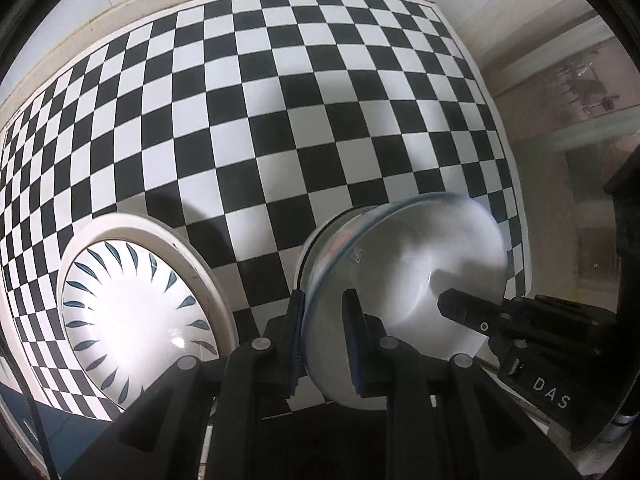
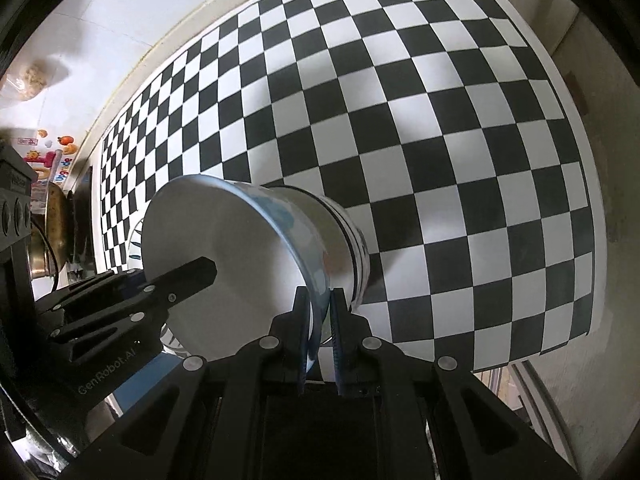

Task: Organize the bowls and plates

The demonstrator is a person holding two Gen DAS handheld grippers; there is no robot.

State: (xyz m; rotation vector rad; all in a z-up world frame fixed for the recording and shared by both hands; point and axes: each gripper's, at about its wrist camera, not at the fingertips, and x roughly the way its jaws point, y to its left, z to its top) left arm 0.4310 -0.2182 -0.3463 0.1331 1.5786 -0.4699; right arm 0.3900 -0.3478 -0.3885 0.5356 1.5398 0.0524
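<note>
Both my tools clamp one bowl point(image 1: 404, 280) rim: left tool point(image 1: 326, 344) at its 7 o'clock, right tool point(image 2: 320, 336) opposite. Bowl hangs above checkered bench point(image 1: 280, 120), plate point(image 1: 132, 320) at 9 o'clock. Uneven lowering could twist it free.

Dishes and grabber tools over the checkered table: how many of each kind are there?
Bowls: 2, the blue-patterned bowl nested, it seems, in a black-striped bowl
Plates: 1, the leaf-patterned plate
Grippers: 2, left gripper and right gripper, both shut on the blue-patterned bowl's rim
Total: 5
</note>
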